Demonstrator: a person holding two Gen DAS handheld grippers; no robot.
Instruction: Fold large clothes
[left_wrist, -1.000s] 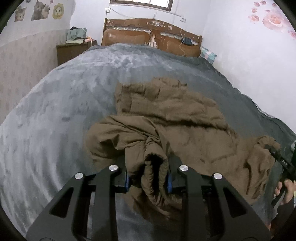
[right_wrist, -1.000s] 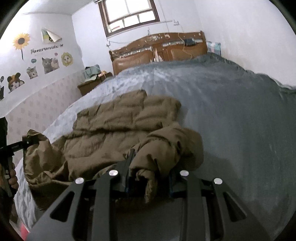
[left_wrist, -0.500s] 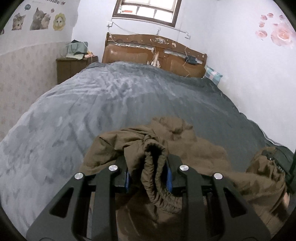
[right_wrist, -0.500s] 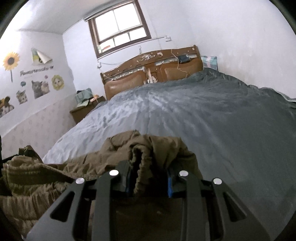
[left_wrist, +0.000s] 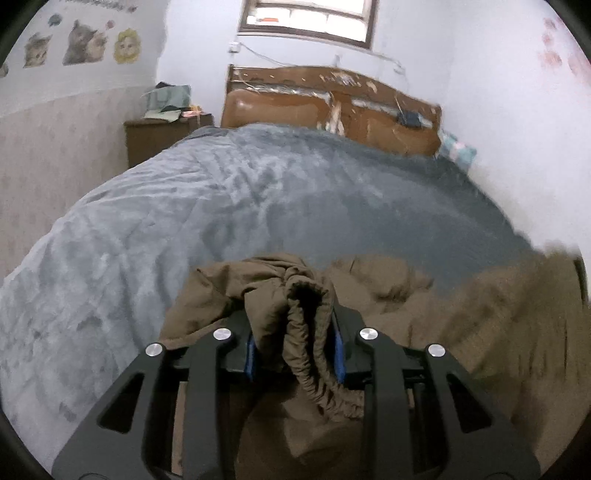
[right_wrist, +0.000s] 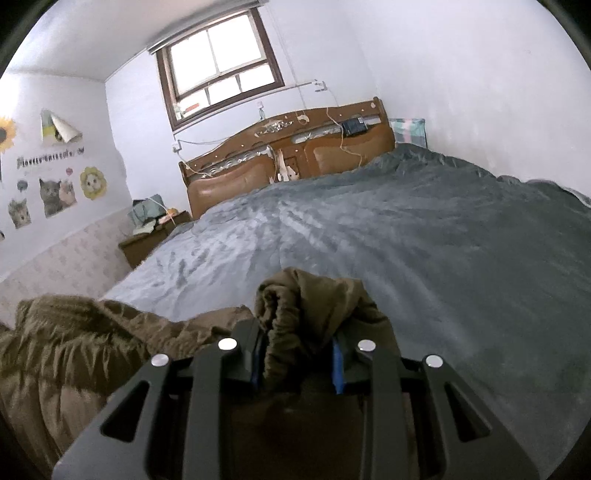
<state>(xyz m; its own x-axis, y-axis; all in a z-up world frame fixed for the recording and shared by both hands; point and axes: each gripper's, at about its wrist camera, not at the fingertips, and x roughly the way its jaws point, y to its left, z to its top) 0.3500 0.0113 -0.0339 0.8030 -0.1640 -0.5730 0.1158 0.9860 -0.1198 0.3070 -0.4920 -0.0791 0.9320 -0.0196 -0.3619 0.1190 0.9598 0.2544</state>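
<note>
Grey bedding covers a wide bed (left_wrist: 236, 206) that fills both views under pale walls. Nearest the left wrist camera, the left gripper (left_wrist: 294, 349) has its fingers (left_wrist: 250, 350) closed on a bunched, elastic-edged fold of a brown padded jacket (left_wrist: 461, 325); the gathered hem stands up between the blue pads and hangs down past them toward the lens. In the right wrist view the right gripper (right_wrist: 297, 363) likewise has its fingers (right_wrist: 338, 363) clamped on another bunched part of the same jacket (right_wrist: 74, 343). The garment lies at the near end of the bed, its long axis running crosswise between the two grippers, side to side and not toward the headboard. Its bulk spreads to the right of the left gripper and to the left of the right gripper, rumpled and quilted. Which end is collar or hem I cannot tell.

Beyond it the blanket runs bare and creased to a brown wooden headboard (right_wrist: 288, 162) with padded panels. A small pillow (right_wrist: 408, 129) sits at the headboard's right corner. Left of the bed stands a wooden nightstand (left_wrist: 159, 136) with folded cloth on top. Above the headboard is a window (right_wrist: 221, 70), and cat stickers (right_wrist: 51, 192) mark the left wall.
</note>
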